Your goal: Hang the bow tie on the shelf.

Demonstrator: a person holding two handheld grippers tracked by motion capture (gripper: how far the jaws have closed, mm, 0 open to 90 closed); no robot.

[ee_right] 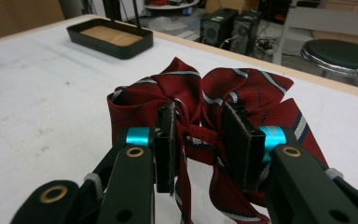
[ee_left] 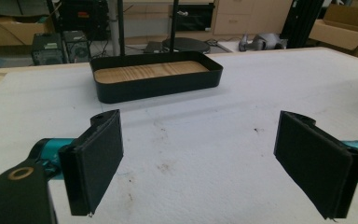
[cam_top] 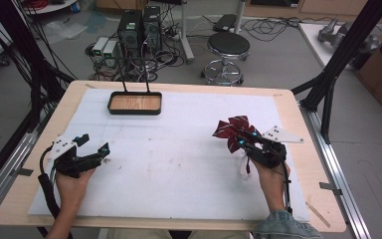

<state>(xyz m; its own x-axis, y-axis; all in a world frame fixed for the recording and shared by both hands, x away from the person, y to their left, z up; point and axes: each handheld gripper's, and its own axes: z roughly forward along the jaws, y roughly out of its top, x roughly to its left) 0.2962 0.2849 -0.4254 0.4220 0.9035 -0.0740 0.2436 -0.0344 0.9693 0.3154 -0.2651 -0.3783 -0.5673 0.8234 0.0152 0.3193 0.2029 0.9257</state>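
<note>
Plainly, a red striped bow (ee_right: 214,100) is held at its knot between the jaws of the right gripper (ee_right: 200,140), right of centre in the high view, at the right side of the white mat (cam_top: 169,149). The jaws are closed on the narrow middle band, with the loops fanned out above and the tails hanging below. A slip could be expected here, since only the thin knot is pinched; if the grip were loosened or the hand tilted, the soft cloth might slide out or be pulled crooked. The fabric is seen as dark red with white and navy stripes, pleated and slightly crumpled. The left gripper (ee_left: 198,158) is kept wide apart over bare mat, nothing between its pads. A black tray (cam_top: 135,103) with a wooden floor is set in the upper left, well apart.
</note>
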